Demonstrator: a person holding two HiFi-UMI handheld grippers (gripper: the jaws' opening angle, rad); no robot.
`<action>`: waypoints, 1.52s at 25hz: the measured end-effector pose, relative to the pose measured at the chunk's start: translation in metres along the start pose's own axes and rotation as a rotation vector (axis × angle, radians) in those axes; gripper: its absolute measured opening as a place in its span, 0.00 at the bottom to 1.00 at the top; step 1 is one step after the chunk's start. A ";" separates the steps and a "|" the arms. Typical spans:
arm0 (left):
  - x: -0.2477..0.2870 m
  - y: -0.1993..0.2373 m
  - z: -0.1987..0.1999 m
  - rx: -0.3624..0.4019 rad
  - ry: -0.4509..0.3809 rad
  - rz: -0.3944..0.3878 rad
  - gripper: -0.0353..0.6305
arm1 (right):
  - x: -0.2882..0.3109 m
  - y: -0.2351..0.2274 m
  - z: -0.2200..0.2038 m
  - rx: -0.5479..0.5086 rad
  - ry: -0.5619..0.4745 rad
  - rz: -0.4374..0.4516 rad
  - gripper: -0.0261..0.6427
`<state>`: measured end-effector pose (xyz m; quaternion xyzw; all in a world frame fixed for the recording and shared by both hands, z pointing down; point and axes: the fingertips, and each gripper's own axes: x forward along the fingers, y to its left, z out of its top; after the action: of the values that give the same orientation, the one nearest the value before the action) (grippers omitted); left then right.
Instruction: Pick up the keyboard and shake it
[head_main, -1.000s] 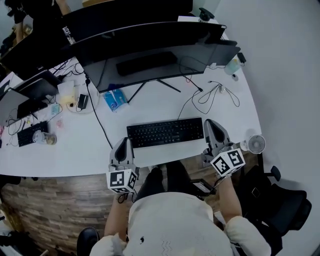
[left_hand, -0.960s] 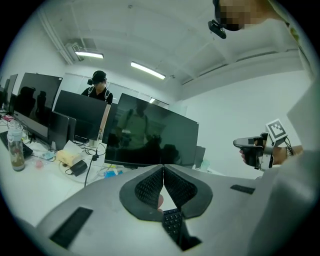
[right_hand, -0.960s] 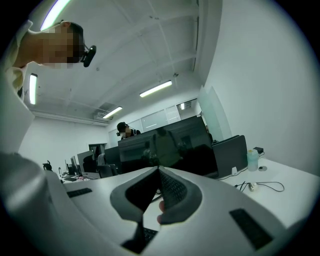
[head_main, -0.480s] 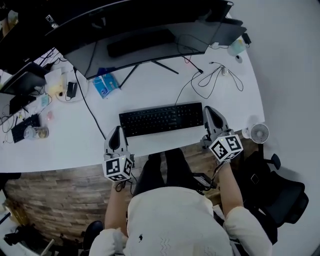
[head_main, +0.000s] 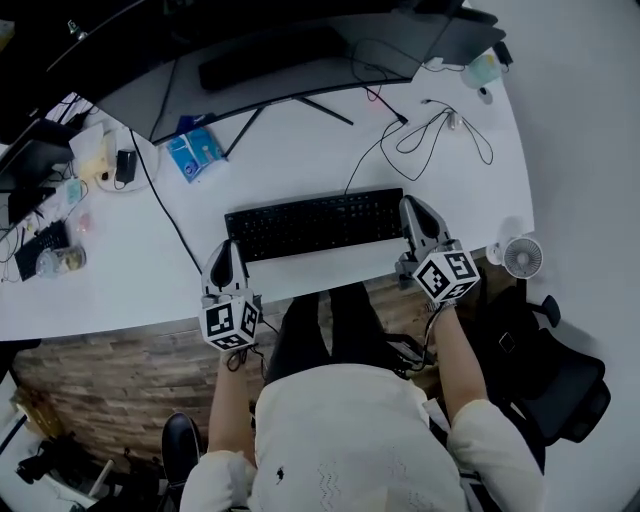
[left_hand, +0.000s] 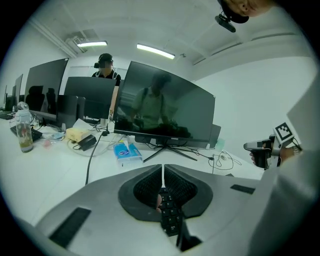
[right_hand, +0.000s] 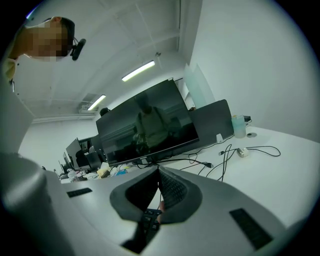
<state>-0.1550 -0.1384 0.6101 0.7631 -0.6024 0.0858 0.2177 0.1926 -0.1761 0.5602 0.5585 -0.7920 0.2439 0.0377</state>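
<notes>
Left gripper (head_main: 226, 250) and right gripper (head_main: 409, 205), jaws pressed together, flanked the long black keyboard (head_main: 315, 222). Lift not evident; I'd say the shaking remained.

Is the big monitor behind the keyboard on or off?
Off, it seems: the monitor has a dark screen in both gripper views, showing only a reflection of the person, no picture.
</notes>
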 end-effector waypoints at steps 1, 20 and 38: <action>0.003 0.001 -0.003 0.004 0.009 0.002 0.08 | 0.003 -0.004 -0.004 -0.004 0.011 -0.002 0.04; 0.038 0.032 -0.075 -0.072 0.176 0.011 0.34 | 0.028 -0.064 -0.099 0.025 0.184 -0.081 0.25; 0.064 0.047 -0.094 -0.133 0.246 -0.021 0.40 | 0.041 -0.105 -0.123 0.095 0.235 -0.159 0.41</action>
<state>-0.1709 -0.1625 0.7303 0.7370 -0.5675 0.1364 0.3409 0.2456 -0.1863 0.7181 0.5882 -0.7228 0.3412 0.1228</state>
